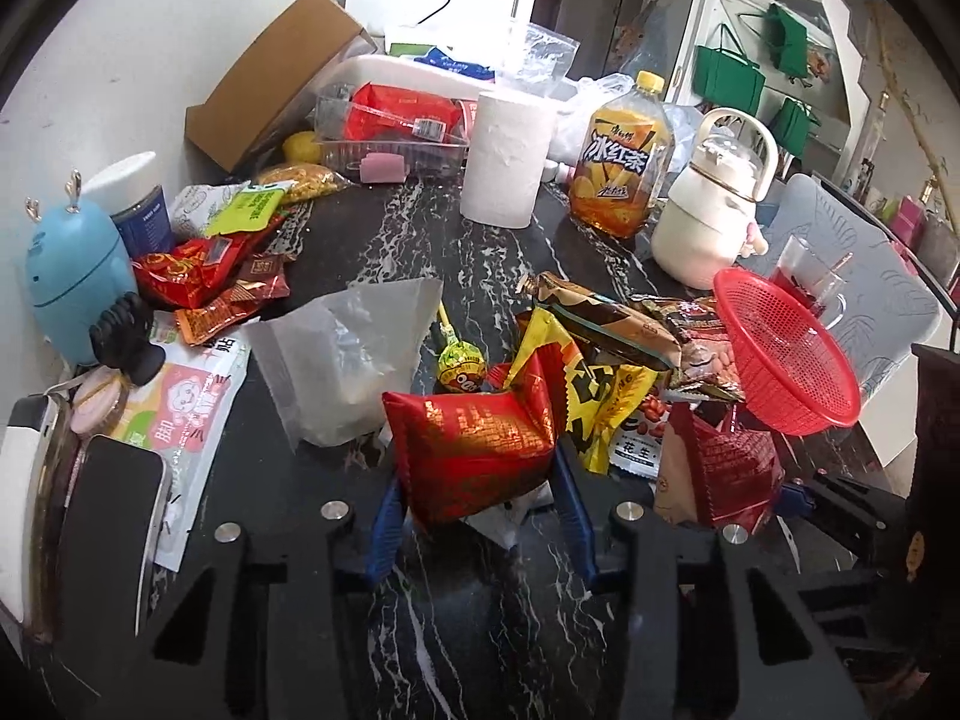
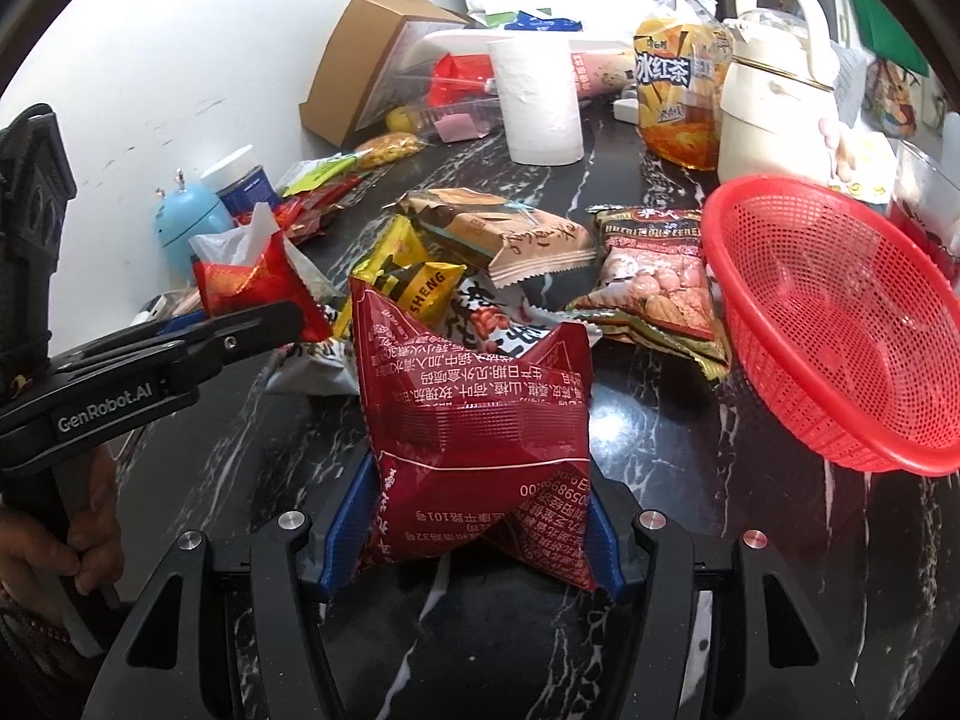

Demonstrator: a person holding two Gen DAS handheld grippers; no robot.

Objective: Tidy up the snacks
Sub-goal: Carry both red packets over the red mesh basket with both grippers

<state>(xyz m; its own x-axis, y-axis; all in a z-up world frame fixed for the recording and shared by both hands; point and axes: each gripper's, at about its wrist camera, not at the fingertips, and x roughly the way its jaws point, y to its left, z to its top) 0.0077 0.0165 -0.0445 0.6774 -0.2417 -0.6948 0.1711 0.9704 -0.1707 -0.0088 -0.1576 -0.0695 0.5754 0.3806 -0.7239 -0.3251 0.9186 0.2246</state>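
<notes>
Red snack packet [image 1: 474,450] between jaws

Ahead of both tongs a heap of snack packets [image 2: 510,252] blocked the middle of the black marble table [image 2: 660,420]. To the right of the right tongs lay a bare strip of tabletop, bounded by the tilted red basket [image 2: 840,324]. Beyond the heap, open tabletop ran to the paper roll [image 1: 504,162], tea bottle [image 1: 621,162] and cream kettle [image 1: 708,216].
</notes>
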